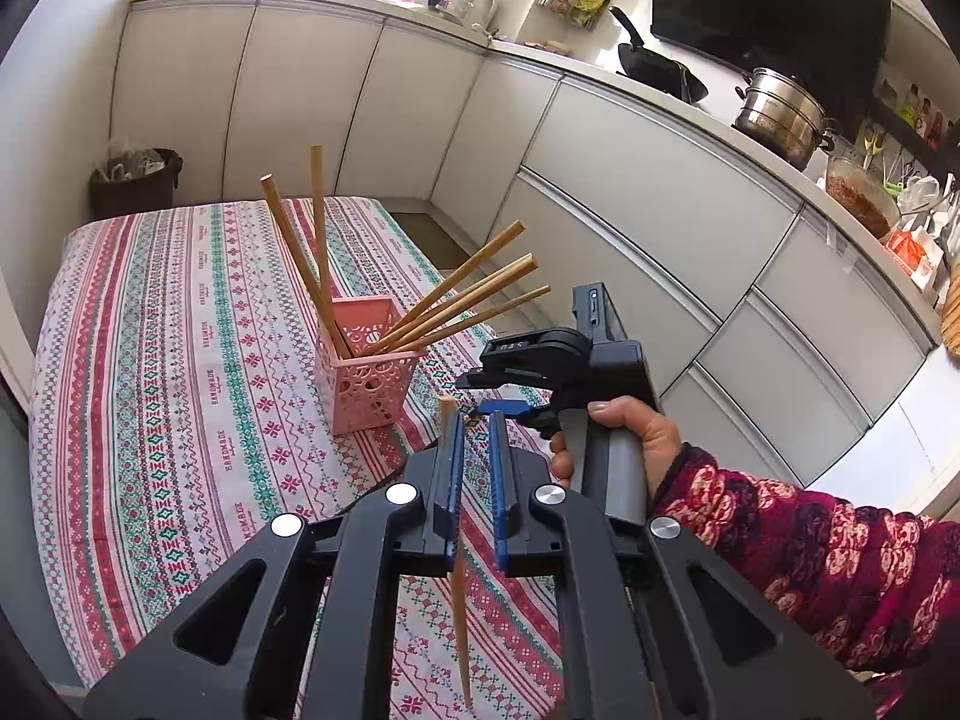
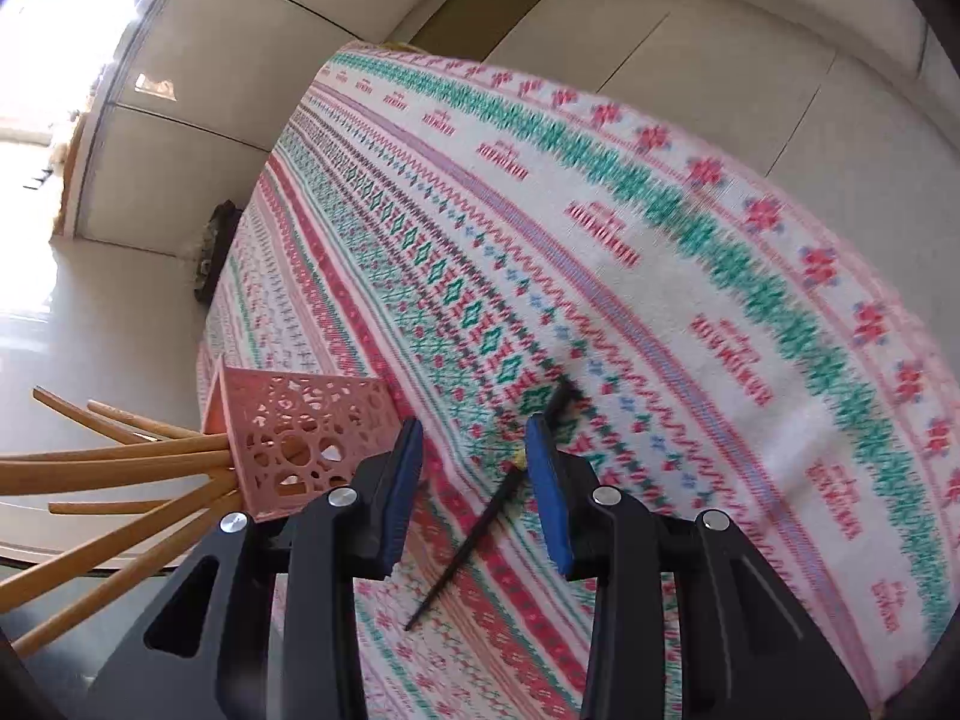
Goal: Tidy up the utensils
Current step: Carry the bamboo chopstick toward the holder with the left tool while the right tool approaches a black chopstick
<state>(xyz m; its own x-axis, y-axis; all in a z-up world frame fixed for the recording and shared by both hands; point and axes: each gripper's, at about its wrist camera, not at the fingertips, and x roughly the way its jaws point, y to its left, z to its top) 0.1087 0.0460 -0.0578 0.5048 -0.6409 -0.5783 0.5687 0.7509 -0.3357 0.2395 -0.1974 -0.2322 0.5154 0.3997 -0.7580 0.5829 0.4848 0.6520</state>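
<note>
Chopsticks [image 1: 462, 294] of light wood, five I can count, lean out of the pink basket [image 1: 369, 375] standing on my desk [image 1: 180, 360] with its patterned cloth. My left tool [image 1: 474, 462] has its blue pads parted, and one wooden chopstick [image 1: 459, 600] lies against the left pad; I cannot tell whether it is truly clamped. My right tool [image 2: 474, 462] is spread wide above a black chopstick [image 2: 468, 546] lying on the cloth, just beside the basket. A hand [image 1: 624, 438] grips the right tool's handle.
</note>
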